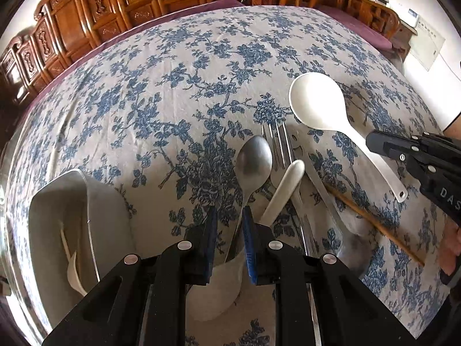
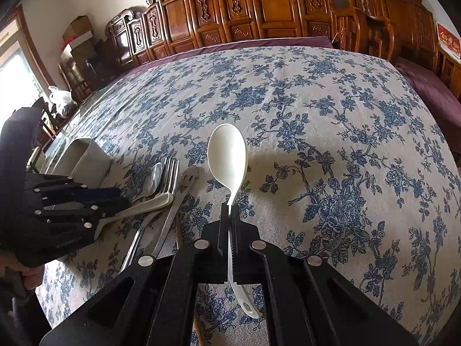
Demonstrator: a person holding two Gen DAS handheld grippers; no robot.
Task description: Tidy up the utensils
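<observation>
My right gripper [image 2: 230,208] is shut on the handle of a large white plastic rice spoon [image 2: 227,152], also seen in the left wrist view [image 1: 319,101]. My left gripper [image 1: 229,216] is open around the handle of a metal spoon [image 1: 253,161]; whether its pads touch the handle I cannot tell. Beside that spoon lie two forks [image 1: 281,147], a white ceramic spoon [image 1: 285,190], a metal spatula [image 1: 314,170] and wooden chopsticks [image 1: 374,225]. A white utensil holder [image 1: 69,219] lies on its side at the left with a white spoon inside.
The table carries a blue floral cloth [image 2: 317,121]. Carved wooden chairs [image 2: 259,8] line the far edge. The utensil holder also shows at the left of the right wrist view [image 2: 86,161]. The right gripper shows at the right edge of the left wrist view [image 1: 415,155].
</observation>
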